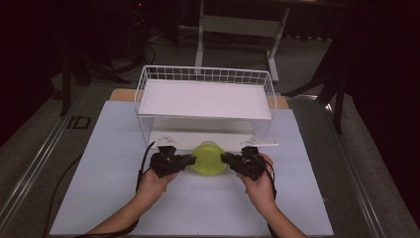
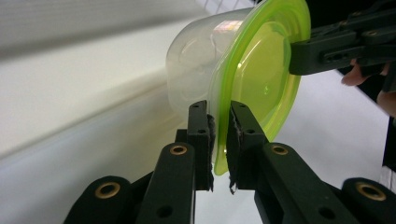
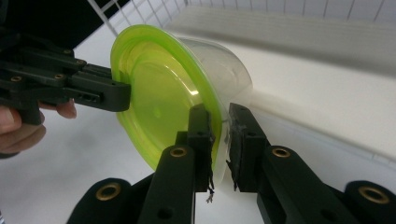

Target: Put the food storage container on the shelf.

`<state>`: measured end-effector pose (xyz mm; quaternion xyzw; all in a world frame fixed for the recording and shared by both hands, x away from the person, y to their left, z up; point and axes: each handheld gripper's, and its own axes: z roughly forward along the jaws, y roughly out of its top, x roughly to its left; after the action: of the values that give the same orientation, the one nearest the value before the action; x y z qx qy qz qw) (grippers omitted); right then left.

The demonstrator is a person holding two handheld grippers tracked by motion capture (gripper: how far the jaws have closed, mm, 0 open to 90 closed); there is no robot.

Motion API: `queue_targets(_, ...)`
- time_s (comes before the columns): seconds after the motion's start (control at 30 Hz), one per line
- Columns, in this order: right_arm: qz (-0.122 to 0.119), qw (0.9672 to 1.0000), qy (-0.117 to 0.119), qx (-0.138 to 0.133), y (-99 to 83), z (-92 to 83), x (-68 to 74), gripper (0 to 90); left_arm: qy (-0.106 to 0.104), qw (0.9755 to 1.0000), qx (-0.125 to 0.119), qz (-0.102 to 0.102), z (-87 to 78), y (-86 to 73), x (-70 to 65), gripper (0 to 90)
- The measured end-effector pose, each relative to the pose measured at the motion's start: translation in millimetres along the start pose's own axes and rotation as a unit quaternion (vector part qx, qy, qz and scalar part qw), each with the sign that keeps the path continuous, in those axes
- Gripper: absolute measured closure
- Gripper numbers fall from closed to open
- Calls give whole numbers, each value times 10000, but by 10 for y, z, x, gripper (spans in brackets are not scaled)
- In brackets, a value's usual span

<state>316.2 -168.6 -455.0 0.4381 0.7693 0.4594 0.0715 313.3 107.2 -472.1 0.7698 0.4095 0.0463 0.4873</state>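
A clear plastic tub (image 1: 210, 147) with a lime-green lid (image 1: 207, 161) hangs tipped on its side just above the white mat, in front of the wire rack. My left gripper (image 1: 190, 160) is shut on the lid's rim from the left. In the left gripper view its pads (image 2: 209, 135) pinch the green lid edge (image 2: 261, 79), and the tub body (image 2: 201, 60) points away. My right gripper (image 1: 225, 158) is shut on the opposite side of the rim. The right gripper view has its fingers (image 3: 201, 126) clamping the lid (image 3: 154, 93) beside the clear tub wall (image 3: 224, 60).
A white wire rack (image 1: 205, 74) with a white shelf board stands directly behind the tub, with a low open space under the board. A white mat (image 1: 99, 188) covers the table. Desk legs (image 1: 199, 34) and dark floor lie beyond.
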Motion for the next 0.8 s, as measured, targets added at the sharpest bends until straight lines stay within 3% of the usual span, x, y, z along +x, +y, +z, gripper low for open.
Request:
queue_targets(0.17, 64, 9996, -31, -262, 83, 12, -9, 800, 106, 9992, -376, 108, -25, 39, 5, 818)
queue_targets(0.23, 94, 9995, -39, -286, 91, 39, -21, 799, 250, 9982, -525, 172, 6, 23, 24, 818)
queue_targets(0.47, 86, 9996, -130, -228, 107, 152, -53, 799, 339, 9982, -488, 35, 113, -26, 160, 816)
queue_targets(0.57, 160, 9996, -184, -134, 96, 292, -111, 798, 388, 9984, -418, 8, 180, -39, 229, 815)
queue_targets(0.8, 209, 9995, -230, -59, 86, 382, -180, 797, 398, 9984, -391, -55, 268, -64, 293, 814)
